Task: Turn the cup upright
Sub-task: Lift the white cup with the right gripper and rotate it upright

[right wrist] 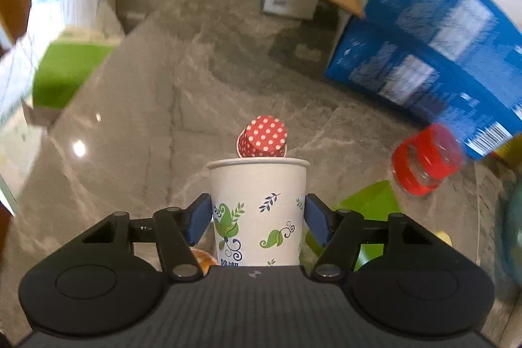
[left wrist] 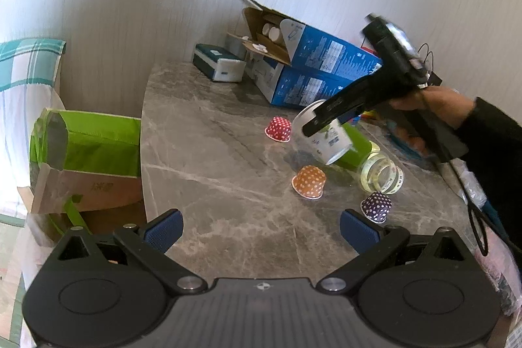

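- My right gripper (right wrist: 257, 217) pinches the paper cup (right wrist: 257, 211) at lower centre of the right wrist view; its rim points away from the camera.
- In the left wrist view it hangs tilted above the marble table (left wrist: 212, 152), right of centre, mid-flip I judge.
- Next: finish rotating, set it down rim-up.
- My left gripper (left wrist: 259, 230) is spread wide, holding nothing.

The bench (left wrist: 208, 152) lay open on its left and near parts; red (left wrist: 278, 128), orange (left wrist: 309, 181) and purple (left wrist: 376, 206) liners, a jar (left wrist: 381, 176) and far blue boxes (left wrist: 313, 67) crowded the right.
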The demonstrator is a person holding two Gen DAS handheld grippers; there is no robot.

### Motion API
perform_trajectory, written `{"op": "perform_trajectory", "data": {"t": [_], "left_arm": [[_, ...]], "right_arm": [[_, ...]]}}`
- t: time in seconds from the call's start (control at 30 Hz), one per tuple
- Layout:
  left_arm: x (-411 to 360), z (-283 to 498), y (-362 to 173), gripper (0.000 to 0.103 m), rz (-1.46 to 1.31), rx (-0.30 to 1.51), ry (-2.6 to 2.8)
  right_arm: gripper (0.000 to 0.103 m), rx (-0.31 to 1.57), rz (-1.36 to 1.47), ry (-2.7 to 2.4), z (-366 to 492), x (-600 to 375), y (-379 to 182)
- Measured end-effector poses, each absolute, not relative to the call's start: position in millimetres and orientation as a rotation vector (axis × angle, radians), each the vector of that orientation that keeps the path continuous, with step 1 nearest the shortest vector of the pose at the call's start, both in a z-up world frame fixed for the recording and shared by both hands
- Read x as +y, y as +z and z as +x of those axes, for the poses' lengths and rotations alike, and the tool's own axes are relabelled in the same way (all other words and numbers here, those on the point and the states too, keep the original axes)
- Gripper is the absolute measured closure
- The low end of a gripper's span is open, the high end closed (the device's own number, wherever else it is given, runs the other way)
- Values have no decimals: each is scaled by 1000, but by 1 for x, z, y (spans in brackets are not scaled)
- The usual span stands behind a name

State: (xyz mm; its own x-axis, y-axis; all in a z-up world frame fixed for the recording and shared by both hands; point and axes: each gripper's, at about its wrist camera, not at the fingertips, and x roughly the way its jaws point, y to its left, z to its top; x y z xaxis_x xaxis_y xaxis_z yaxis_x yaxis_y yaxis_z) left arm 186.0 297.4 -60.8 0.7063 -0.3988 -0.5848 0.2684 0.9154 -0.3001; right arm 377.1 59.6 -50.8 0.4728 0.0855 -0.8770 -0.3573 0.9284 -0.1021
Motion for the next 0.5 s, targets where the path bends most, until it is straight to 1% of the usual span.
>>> {"op": "perform_trajectory", "data": {"t": [0.13, 0.27, 0.4, 0.5], "left_arm": [[295, 175, -57, 0, -183, 679, -388], [303, 163, -55, 0, -256, 674, -467], [308, 154, -53, 0, -286, 683, -508], [310, 145, -52, 0, -292, 693, -524]], "right_arm": [[39, 1021, -126, 282, 335, 47, -21], [39, 1015, 16, 276, 280, 37, -11], [39, 1032, 149, 243, 228, 28, -27], [39, 1054, 262, 216, 205, 25, -48]]}}
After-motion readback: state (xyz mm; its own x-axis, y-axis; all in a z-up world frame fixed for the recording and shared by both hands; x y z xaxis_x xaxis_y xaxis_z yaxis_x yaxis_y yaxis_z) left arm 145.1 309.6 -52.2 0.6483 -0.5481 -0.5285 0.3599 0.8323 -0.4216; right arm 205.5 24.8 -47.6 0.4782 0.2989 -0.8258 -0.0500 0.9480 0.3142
